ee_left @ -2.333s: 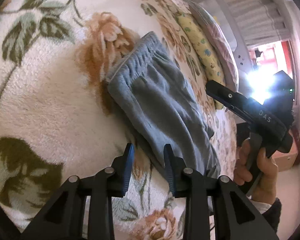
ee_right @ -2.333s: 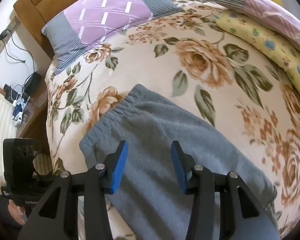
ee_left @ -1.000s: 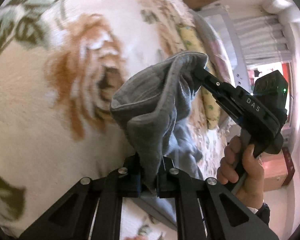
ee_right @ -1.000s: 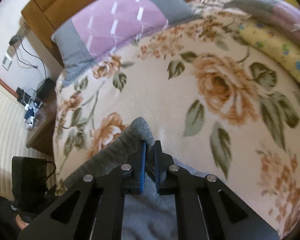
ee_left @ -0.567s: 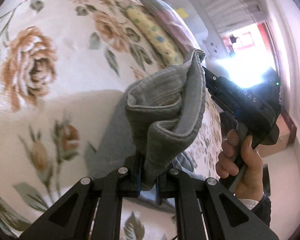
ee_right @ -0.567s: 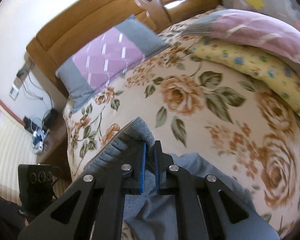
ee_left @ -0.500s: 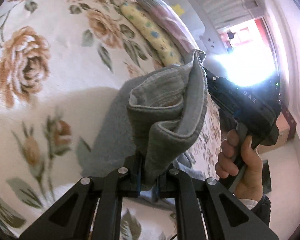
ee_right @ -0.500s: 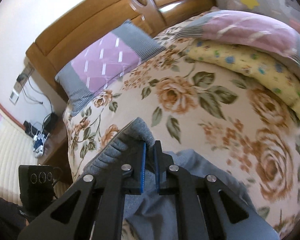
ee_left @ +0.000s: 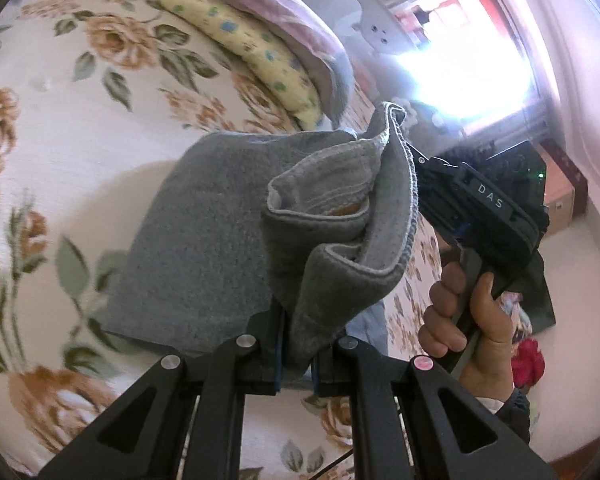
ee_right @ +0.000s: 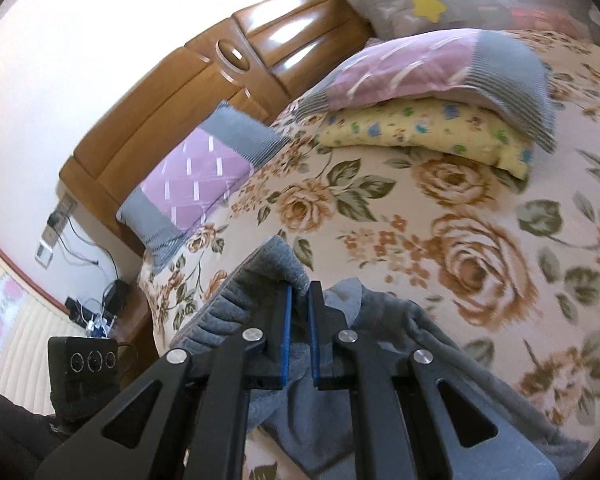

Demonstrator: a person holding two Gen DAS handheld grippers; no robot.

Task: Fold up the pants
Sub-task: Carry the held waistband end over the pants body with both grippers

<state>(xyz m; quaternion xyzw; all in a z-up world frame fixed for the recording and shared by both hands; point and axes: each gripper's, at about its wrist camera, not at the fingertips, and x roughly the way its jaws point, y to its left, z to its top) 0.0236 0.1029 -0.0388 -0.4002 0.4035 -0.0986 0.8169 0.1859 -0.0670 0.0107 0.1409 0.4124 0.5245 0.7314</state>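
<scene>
Grey fleece pants (ee_left: 204,248) lie partly on a floral bed cover, with their waistband end lifted off it. My left gripper (ee_left: 296,344) is shut on one corner of the waistband. My right gripper (ee_right: 299,312) is shut on the other corner of the pants (ee_right: 380,412); it also shows in the left wrist view (ee_left: 412,152), held by a hand at the right. The waistband sags between the two grippers, above the lower part of the pants.
The floral bed cover (ee_right: 460,208) fills both views. A yellow pillow (ee_right: 428,128) lies under a purple-grey one (ee_right: 440,68). Another purple pillow (ee_right: 196,184) leans by the wooden headboard (ee_right: 204,72). A nightstand with cables (ee_right: 100,312) stands at the left.
Both grippers went from open over the flat pants to shut on the waistband corners. They have lifted that end and carried it over the rest of the pants.
</scene>
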